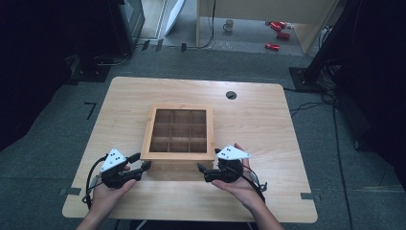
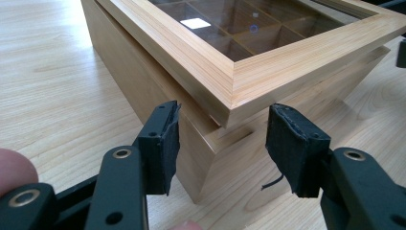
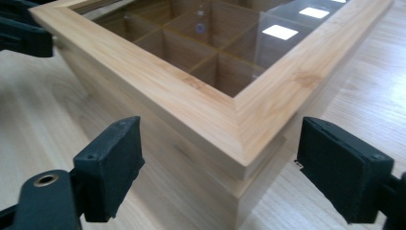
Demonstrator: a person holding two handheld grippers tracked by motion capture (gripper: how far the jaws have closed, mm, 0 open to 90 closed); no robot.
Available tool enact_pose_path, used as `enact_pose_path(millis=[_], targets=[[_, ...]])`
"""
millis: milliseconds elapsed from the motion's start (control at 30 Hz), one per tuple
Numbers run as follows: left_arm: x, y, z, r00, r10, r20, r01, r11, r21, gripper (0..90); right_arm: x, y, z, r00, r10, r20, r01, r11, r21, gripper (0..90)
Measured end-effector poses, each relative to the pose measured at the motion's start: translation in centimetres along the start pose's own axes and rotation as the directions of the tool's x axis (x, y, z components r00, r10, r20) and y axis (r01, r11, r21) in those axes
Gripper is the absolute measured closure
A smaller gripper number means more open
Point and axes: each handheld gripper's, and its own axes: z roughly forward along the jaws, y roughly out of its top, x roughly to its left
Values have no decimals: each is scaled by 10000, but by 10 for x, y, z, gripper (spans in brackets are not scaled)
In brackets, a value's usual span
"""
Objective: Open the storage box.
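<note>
The glass-lidded wooden compartment box sits mid-table — left gripper at its 7 o'clock corner, right gripper at 5, both spread, holding nothing. The risk as I see it: a pinch catching only the lid's overhang could slip. Whether the compartments hold anything is lost behind glare.

Left hand-held gripper jaws apart; right hand-held gripper jaws apart
</note>
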Motion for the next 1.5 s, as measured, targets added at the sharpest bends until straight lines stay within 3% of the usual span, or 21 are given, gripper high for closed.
enact_pose_path(millis=[133, 300, 700, 800, 967, 1067, 1233, 1367, 1500], targets=[[0, 1, -1, 9999, -94, 47, 95, 9999, -107, 461, -5, 0, -2, 9996, 145, 226, -141, 9997, -193, 178], [1, 1, 0, 9998, -164, 82, 165, 9998, -125, 454, -6, -1, -2, 9996, -95, 270, 103, 9995, -297, 181], [2, 4, -1, 9996, -257, 106, 260, 9992, -296, 438, -3, -1, -4, 9992, -398, 108, 404, 9966, -718, 254], [2, 5, -1, 9995, -286, 120, 290, 9991, -312, 434, -2, -2, -2, 9973, -597, 423, 621, 9964, -569, 278], [4, 6, -1, 9991, -403, 125, 408, 9983, -426, 429, -6, -2, 0, 9971, -403, 641, 450, 9962, -747, 273], [6, 6, -2, 9988, -493, 76, 496, 9976, -488, 423, -3, -1, 0, 9943, -615, 870, 695, 9934, -912, 278], [11, 2, -8, 9976, -682, 90, 686, 9966, -453, 376, 3, -2, 1, 9813, -1265, 1454, 1413, 9853, -963, 278], [15, -3, -15, 9967, -800, -104, 795, 9960, -407, 328, 5, 0, 3, 9806, -1383, 1391, 1529, 9831, -1007, 275], [17, -11, -16, 9973, -627, -389, 629, 9980, 27, 277, 3, 3, 3, 9812, -1386, 1341, 1538, 9819, -1104, 265]])
